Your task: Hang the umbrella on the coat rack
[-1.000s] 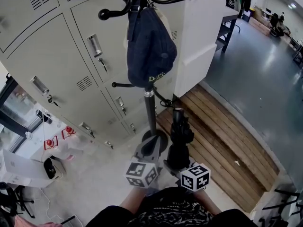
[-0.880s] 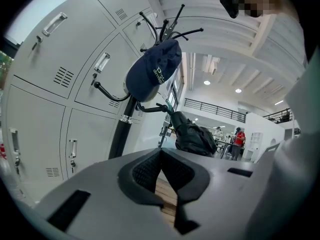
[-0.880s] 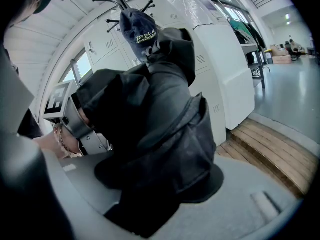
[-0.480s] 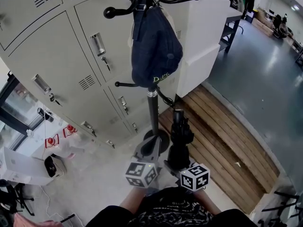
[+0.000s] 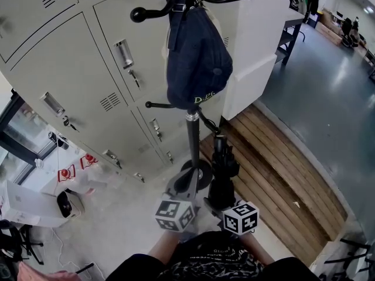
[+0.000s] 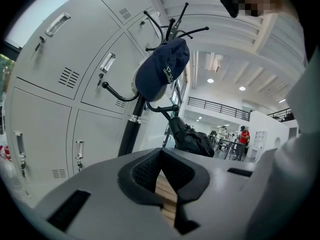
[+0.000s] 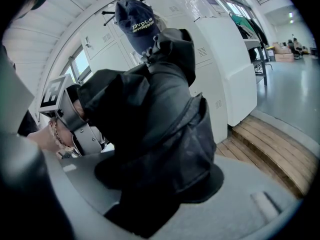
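Observation:
The black coat rack [image 5: 192, 145] stands in front of the lockers, and a navy cap [image 5: 198, 63] hangs from an upper hook. Curved hooks [image 5: 155, 105] stick out of the pole below the cap. My right gripper [image 5: 221, 195] is shut on a folded black umbrella [image 5: 222, 168], which points up beside the pole, its top just under a lower hook. In the right gripper view the umbrella [image 7: 150, 129] fills the jaws, with the cap [image 7: 136, 21] above it. My left gripper [image 5: 188, 183] sits close to the left of the umbrella, shut and holding nothing, aimed at the pole [image 6: 131, 134].
Grey lockers [image 5: 70, 69] line the wall behind the rack. A white cabinet [image 5: 252, 45] stands to the right, with a slatted wooden platform [image 5: 275, 168] below it. Boxes and cables lie on the floor at the lower left [image 5: 35, 204]. People stand far off in the hall [image 6: 243, 136].
Both grippers and the umbrella have stayed where they were. Only the head view has drifted a little, so the rack and cap sit slightly further right.

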